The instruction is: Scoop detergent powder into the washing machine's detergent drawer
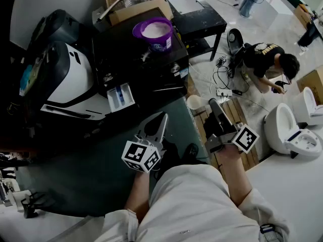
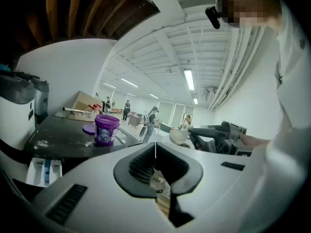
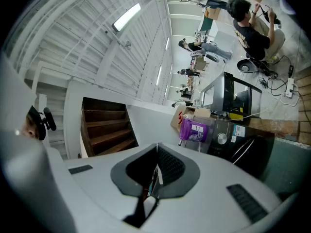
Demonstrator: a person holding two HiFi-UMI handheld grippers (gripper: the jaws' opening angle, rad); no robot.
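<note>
An open purple tub [image 1: 156, 34] of white detergent powder stands on top of the black washing machine [image 1: 171, 67]. The tub [image 2: 106, 129] shows in the left gripper view too, and it [image 3: 195, 130] also appears in the right gripper view. The detergent drawer [image 1: 121, 96] is pulled out at the machine's front left; the drawer [image 2: 43, 171] has a blue insert. My left gripper [image 1: 162, 119] is shut and empty in front of the machine, and the gripper [image 2: 155, 143] points past the tub. My right gripper [image 1: 211, 103] is shut on a cream scoop [image 1: 194, 103], held to the machine's right. The scoop's bowl [image 2: 177, 136] is visible; the right gripper's [image 3: 156, 145] own view hides it.
A white and black appliance [image 1: 65, 79] stands left of the machine. Behind are a cardboard box [image 1: 136, 4] and a black table [image 1: 197, 14]. At right are a wooden pallet [image 1: 237, 112], floor cables [image 1: 222, 79], a crouching person [image 1: 265, 59] and white toilets [image 1: 292, 130].
</note>
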